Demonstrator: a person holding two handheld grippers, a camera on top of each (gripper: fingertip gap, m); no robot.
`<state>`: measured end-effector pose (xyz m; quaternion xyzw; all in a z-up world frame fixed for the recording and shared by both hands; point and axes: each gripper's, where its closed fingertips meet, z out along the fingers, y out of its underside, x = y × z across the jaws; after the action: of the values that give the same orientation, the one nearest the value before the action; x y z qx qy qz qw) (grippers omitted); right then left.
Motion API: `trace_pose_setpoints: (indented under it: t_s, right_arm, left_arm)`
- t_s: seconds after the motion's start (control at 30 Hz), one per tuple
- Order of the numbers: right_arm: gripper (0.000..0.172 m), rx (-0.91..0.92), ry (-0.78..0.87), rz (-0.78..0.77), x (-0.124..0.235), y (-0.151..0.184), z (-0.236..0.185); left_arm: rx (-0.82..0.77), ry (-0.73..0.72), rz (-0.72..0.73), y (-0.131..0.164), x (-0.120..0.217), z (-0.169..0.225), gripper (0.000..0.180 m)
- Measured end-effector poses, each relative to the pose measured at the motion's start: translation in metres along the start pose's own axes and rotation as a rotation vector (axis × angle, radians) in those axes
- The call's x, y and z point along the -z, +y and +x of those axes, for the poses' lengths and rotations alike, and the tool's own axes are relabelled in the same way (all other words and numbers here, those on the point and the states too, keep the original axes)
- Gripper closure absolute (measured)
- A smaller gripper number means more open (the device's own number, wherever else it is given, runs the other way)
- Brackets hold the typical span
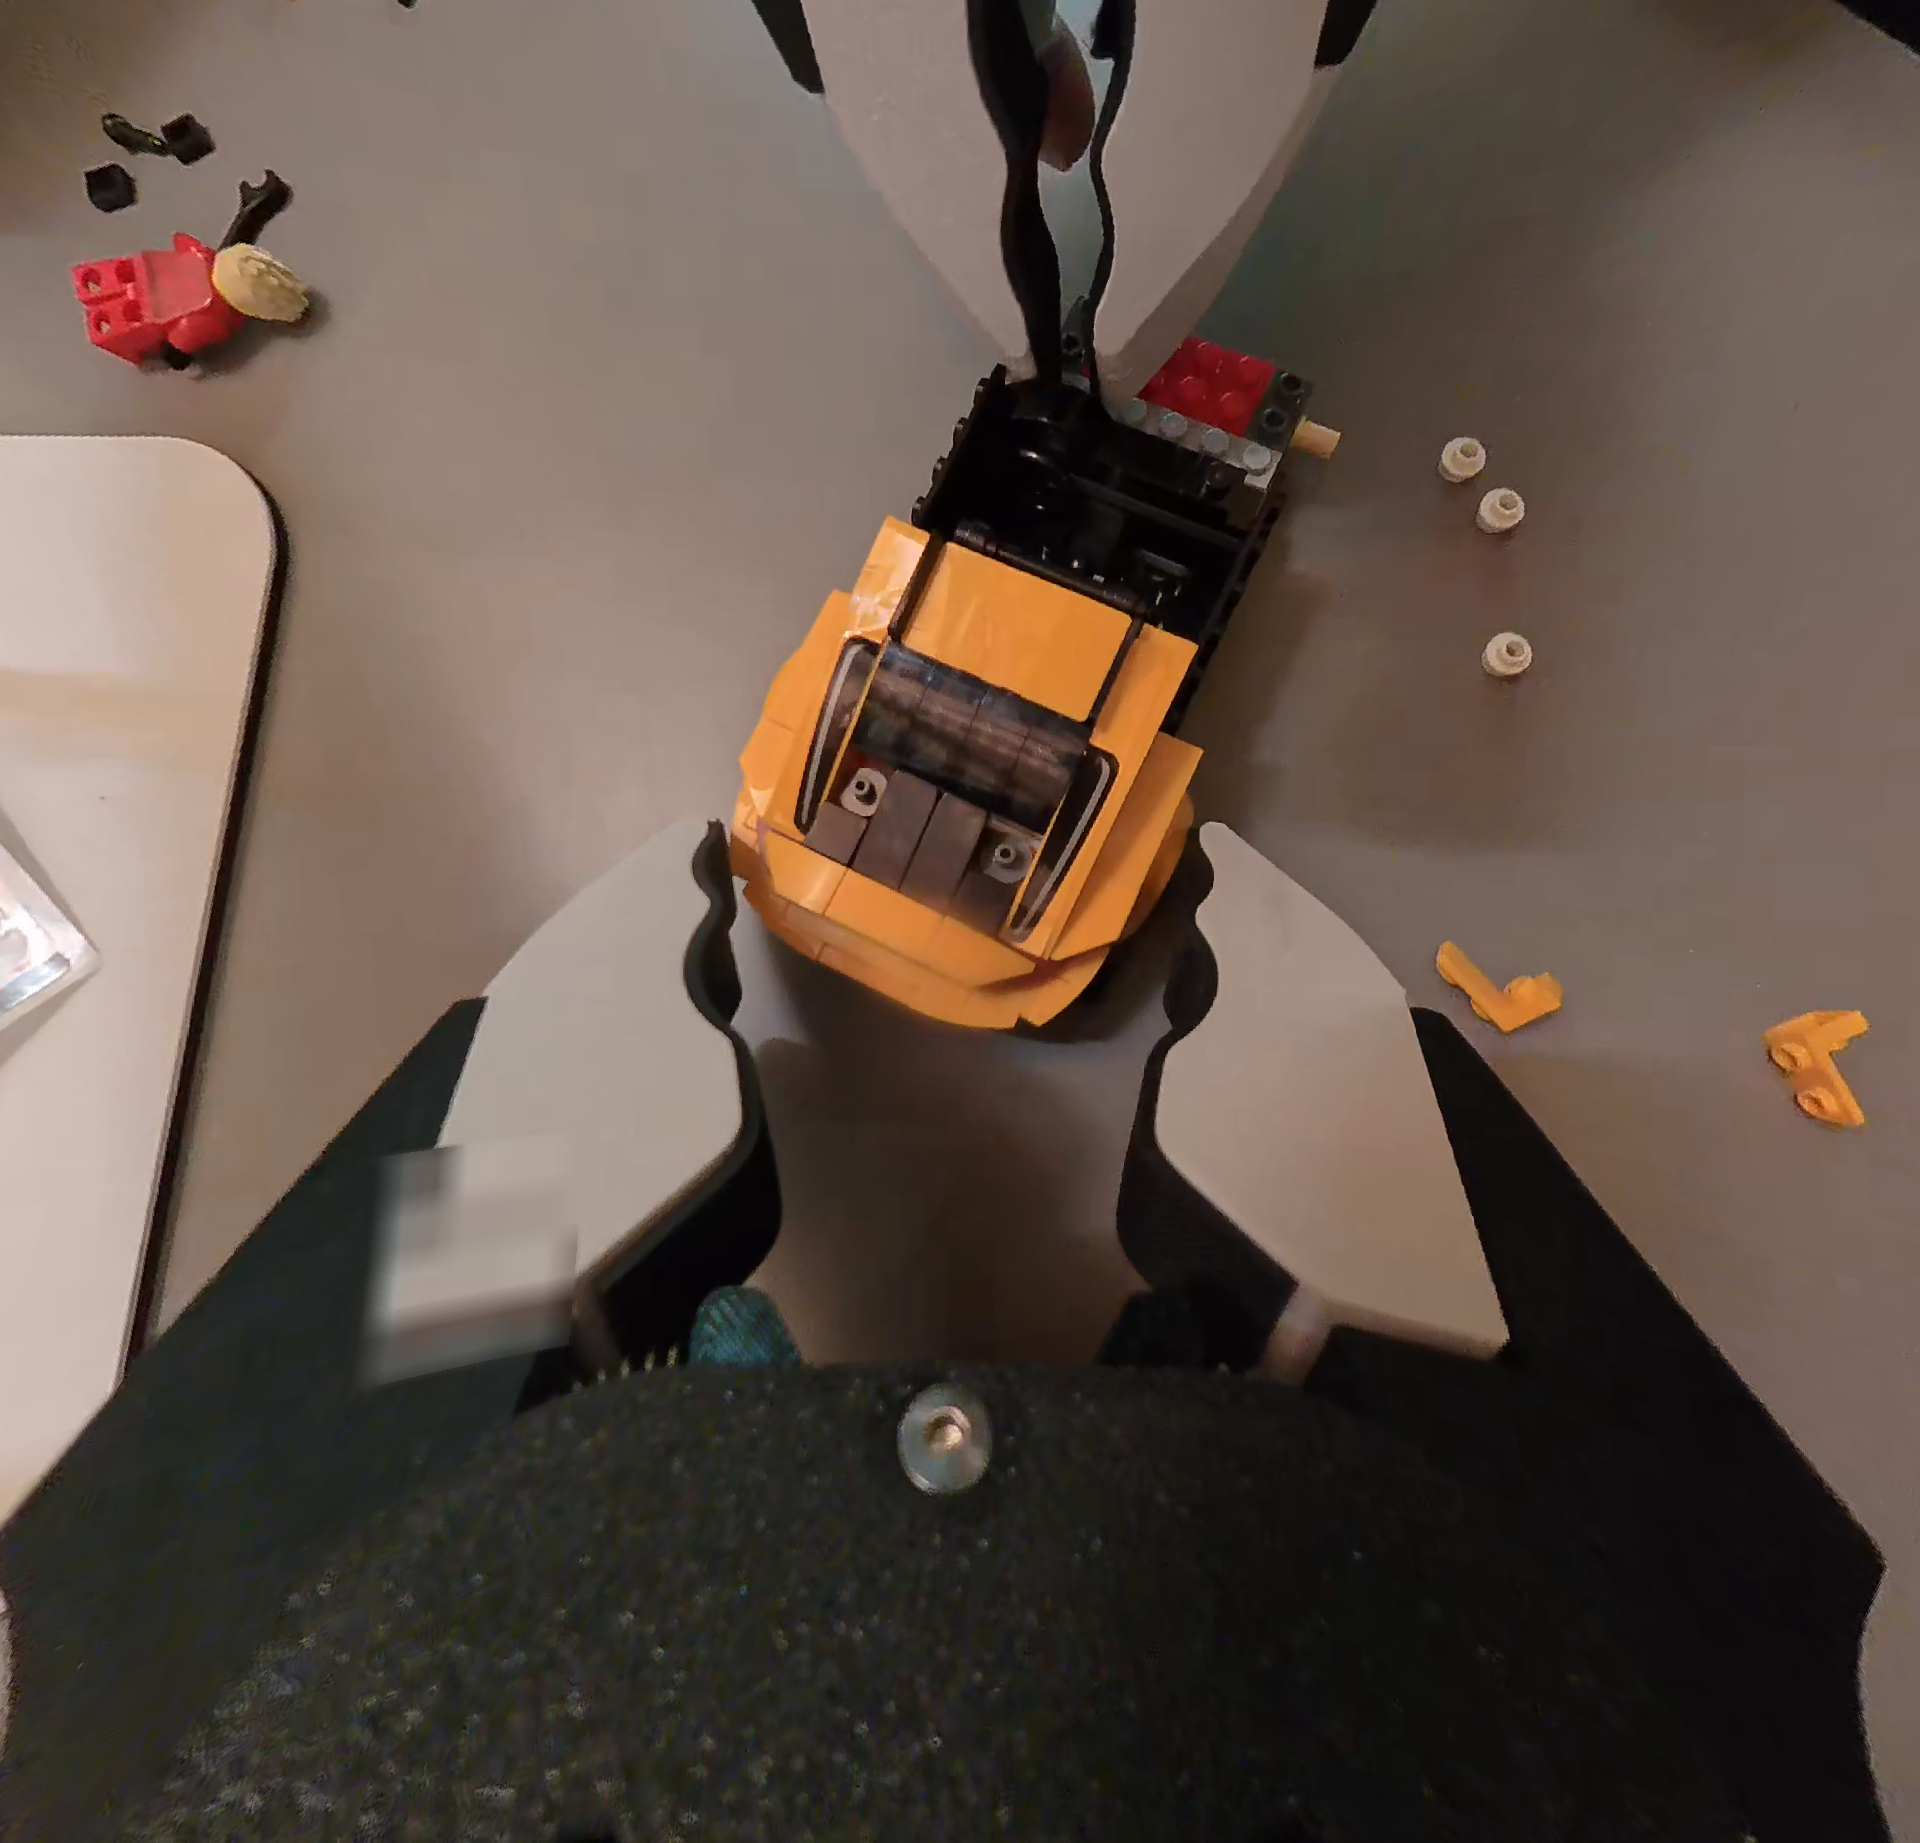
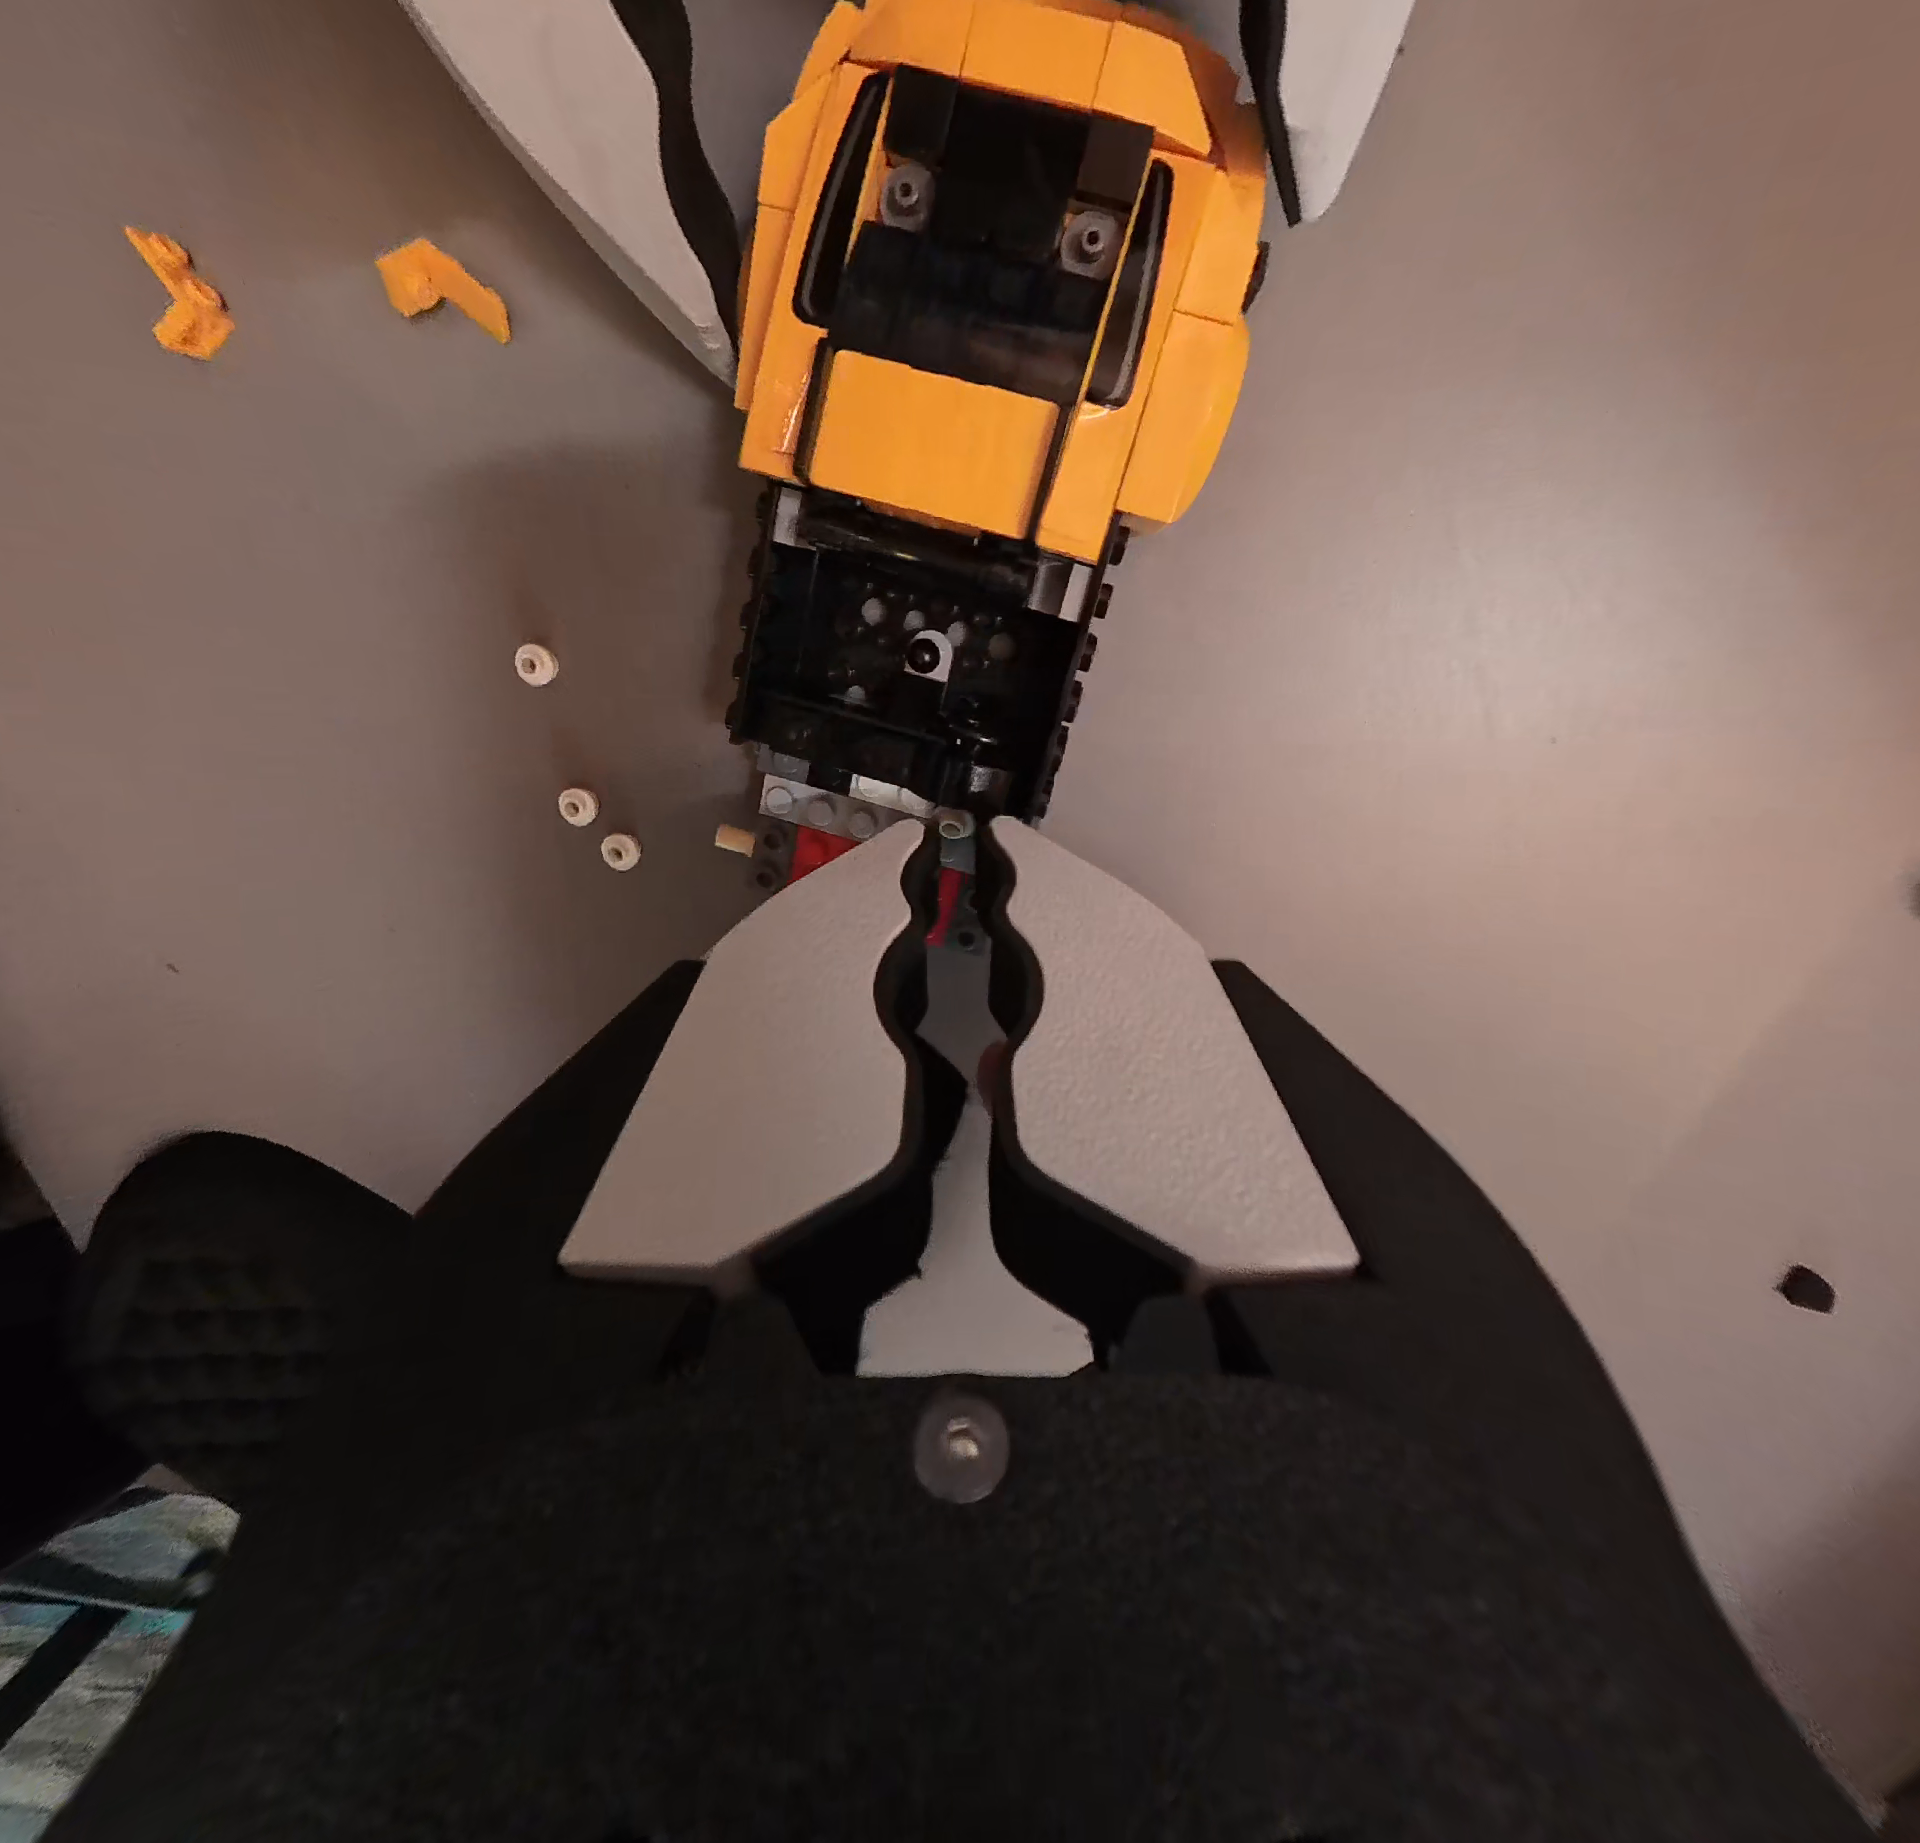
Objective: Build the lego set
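Grey table (image 1: 520, 546): orange-black brick car (image 1: 977, 754) at centre, nose at 6 o'clock. Likely light, rigid, brittle at joints; grip the flanks. Left gripper (image 1: 951, 920) spread wide, straddling nose. Right gripper (image 2: 951, 837) nearly pressed together on small pale stud (image 2: 954, 825) at the tail.

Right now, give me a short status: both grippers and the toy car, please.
Left gripper open around orange brick car nose. Right gripper nearly shut at its bare black rear. Loose round studs beside it.
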<state>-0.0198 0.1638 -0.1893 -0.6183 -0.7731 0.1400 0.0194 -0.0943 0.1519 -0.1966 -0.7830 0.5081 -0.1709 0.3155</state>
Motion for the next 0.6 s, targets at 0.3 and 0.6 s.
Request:
trace_pose_setpoints:
  t_s: [0.3, 0.6]
  right_arm:
    - [0.167, -0.085, -0.002, 0.081, 0.0009, -0.0042, 0.0005]
    - [0.167, -0.126, 0.006, 0.160, 0.0021, -0.0026, -0.0011]
  left_arm:
    - [0.005, 0.002, 0.004, 0.0021, 0.0019, 0.0003, 0.100]
    - [0.009, 0.004, 0.009, 0.0021, 0.0021, 0.0003, 0.100]
